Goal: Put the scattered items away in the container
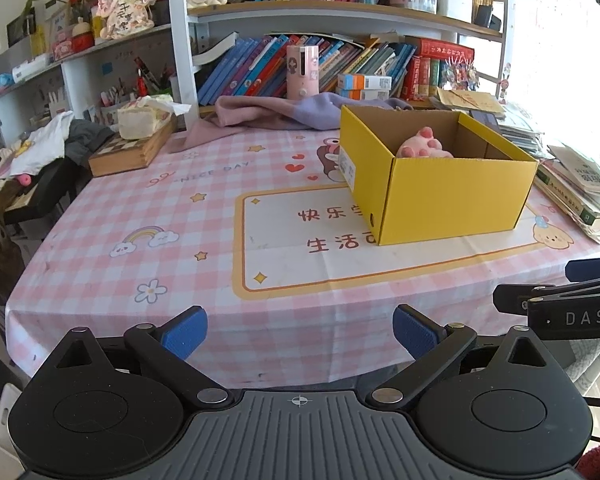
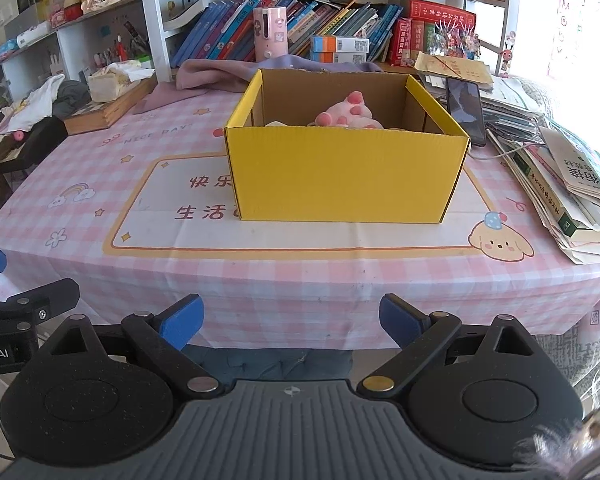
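Note:
A yellow cardboard box (image 1: 452, 196) (image 2: 346, 172) stands open on the pink checked tablecloth (image 1: 148, 216) (image 2: 100, 168). A pink plush paw toy (image 1: 422, 146) (image 2: 348, 114) pokes up inside it. My left gripper (image 1: 300, 334) hovers open at the table's near edge, left of the box, nothing between its blue pads (image 1: 186, 332). My right gripper (image 2: 291, 322) is also open and empty at the near edge, facing the box's front wall. Each gripper's side shows at the other view's border.
A stack of books and papers (image 2: 572, 196) lies right of the box, with a phone (image 2: 466, 110) on it. A wooden box with tissues (image 1: 136, 148) and a purple cloth (image 1: 284, 110) sit at the back. Bookshelves (image 1: 320, 60) rise behind the table.

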